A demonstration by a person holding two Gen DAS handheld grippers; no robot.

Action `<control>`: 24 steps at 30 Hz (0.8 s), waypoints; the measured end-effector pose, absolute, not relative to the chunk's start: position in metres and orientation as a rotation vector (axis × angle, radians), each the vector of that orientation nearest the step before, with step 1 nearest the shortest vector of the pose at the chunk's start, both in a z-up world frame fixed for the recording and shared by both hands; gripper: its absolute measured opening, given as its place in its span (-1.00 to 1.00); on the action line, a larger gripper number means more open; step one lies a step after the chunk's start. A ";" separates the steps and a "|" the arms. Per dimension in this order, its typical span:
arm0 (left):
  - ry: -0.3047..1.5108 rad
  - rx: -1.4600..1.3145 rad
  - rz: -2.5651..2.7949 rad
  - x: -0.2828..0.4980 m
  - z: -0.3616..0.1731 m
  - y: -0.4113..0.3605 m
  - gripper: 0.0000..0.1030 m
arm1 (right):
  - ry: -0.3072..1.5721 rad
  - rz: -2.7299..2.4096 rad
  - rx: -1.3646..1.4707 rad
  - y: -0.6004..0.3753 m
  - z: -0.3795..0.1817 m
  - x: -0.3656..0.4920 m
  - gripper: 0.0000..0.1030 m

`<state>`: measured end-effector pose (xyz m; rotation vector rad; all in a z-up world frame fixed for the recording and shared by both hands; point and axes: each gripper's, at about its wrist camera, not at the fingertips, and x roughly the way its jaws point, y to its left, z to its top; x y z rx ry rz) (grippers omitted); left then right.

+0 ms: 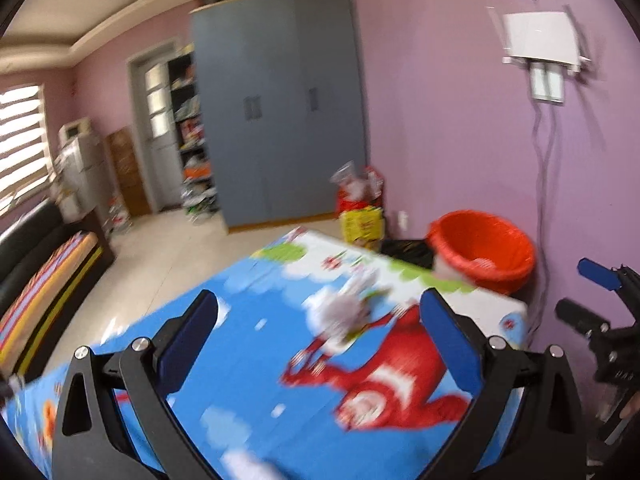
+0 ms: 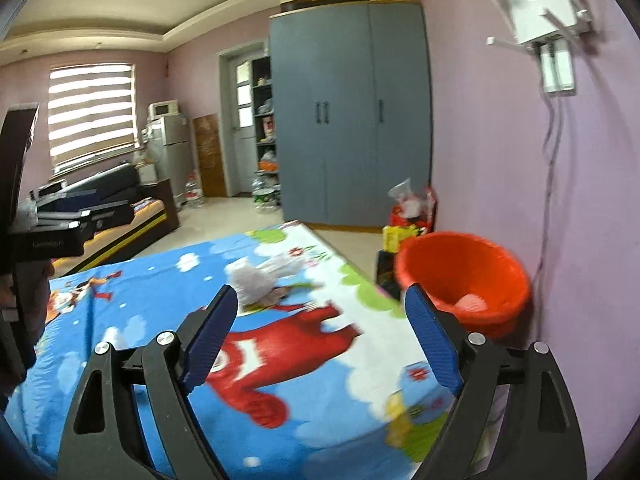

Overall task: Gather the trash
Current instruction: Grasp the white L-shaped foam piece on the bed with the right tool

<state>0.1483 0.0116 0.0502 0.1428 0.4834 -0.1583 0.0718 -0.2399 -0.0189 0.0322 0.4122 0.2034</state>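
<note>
A crumpled white wad of tissue paper (image 1: pixel 343 312) (image 2: pixel 256 280) lies on the far part of the cartoon-printed blue table (image 1: pixel 248 360) (image 2: pixel 160 292). To its right, on the floor against the pink wall, stands a round orange plastic bin (image 1: pixel 482 250) (image 2: pixel 464 276) with something white inside. Both the left hand-held gripper (image 1: pixel 320 332) and the right hand-held gripper (image 2: pixel 322 338) hover nearer, released and empty.

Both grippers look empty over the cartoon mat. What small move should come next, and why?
Probably carry the right gripper forward to straddle the crumpled white paper on the mat. Its jaws stand open and empty, the paper lies loose just ahead, and the orange bin waits close on the right.
</note>
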 end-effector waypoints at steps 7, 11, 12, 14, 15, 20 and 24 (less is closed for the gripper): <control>0.484 0.127 -0.018 0.106 0.012 0.078 0.90 | 0.461 0.274 0.019 -0.181 -0.039 0.063 0.57; 0.486 0.087 0.000 0.081 -0.009 0.098 0.90 | 0.490 0.306 0.000 -0.151 -0.052 0.061 0.57; 0.488 0.078 -0.001 0.076 -0.013 0.102 0.90 | 0.497 0.311 -0.003 -0.145 -0.054 0.061 0.57; 0.494 0.067 0.008 0.067 -0.022 0.109 0.90 | 0.513 0.323 -0.007 -0.132 -0.060 0.060 0.60; 0.499 0.062 0.020 0.063 -0.027 0.114 0.90 | 0.522 0.333 -0.011 -0.126 -0.064 0.060 0.60; 0.520 0.064 0.094 0.048 -0.048 0.140 0.90 | 0.576 0.407 -0.046 -0.083 -0.084 0.059 0.62; 0.547 0.056 0.166 0.036 -0.061 0.171 0.90 | 0.600 0.504 -0.106 -0.040 -0.099 0.055 0.62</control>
